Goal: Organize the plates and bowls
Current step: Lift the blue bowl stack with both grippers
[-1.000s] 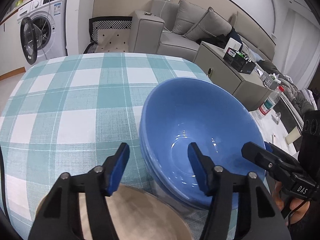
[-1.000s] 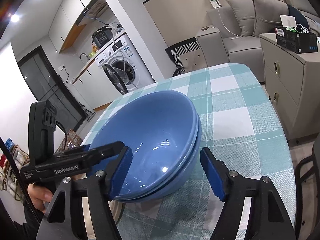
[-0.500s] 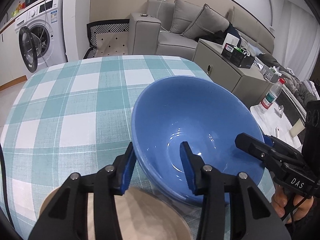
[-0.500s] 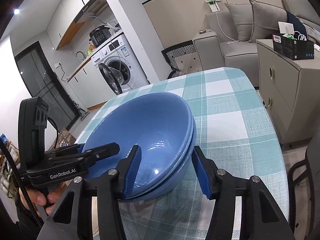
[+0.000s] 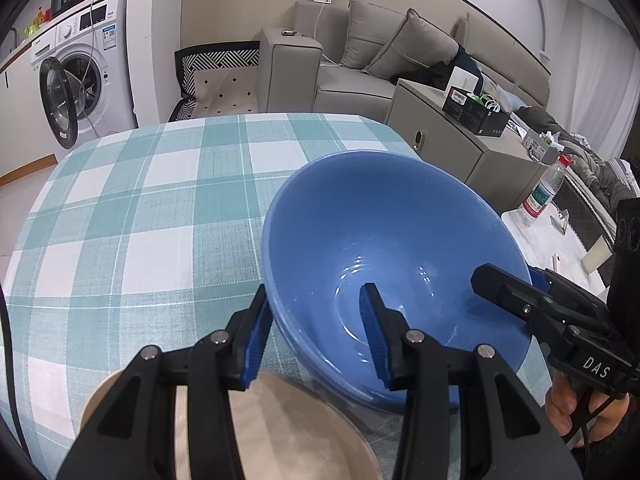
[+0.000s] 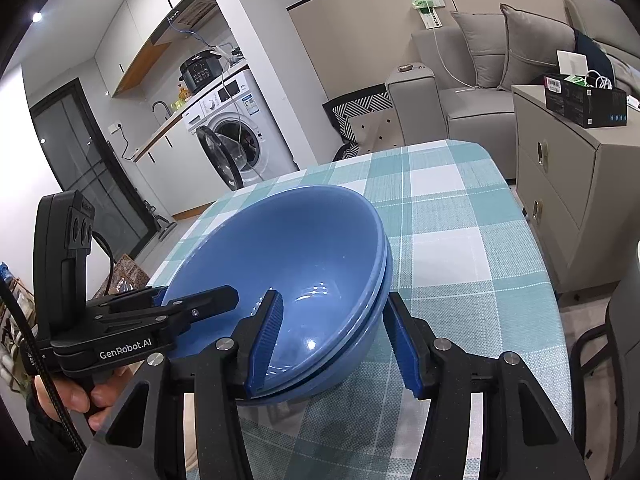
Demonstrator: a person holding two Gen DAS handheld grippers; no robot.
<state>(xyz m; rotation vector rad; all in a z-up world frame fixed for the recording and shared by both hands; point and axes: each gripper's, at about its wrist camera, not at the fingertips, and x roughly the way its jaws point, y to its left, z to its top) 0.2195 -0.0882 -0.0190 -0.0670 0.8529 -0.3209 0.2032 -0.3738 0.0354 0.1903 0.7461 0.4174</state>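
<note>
Left wrist view: two nested blue bowls (image 5: 384, 240) on the checked worktop (image 5: 140, 208), right of centre. Left claw (image 5: 316, 336) clamped on their near-left rim, one pad outside, one inside. Beige plate (image 5: 288, 432) near, beneath the claw.

Right wrist view: right claw (image 6: 334, 344) clamped on the bowls' (image 6: 288, 248) near-right rim, having just closed.

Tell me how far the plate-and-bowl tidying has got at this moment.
Done: the blue bowls sit nested, two rims showing, on the checked tablecloth. In hand: the left gripper and right gripper have just been closing on opposite sides of the stack's rim. Left: moving the stack, and dealing with the beige plate beside it.
</note>
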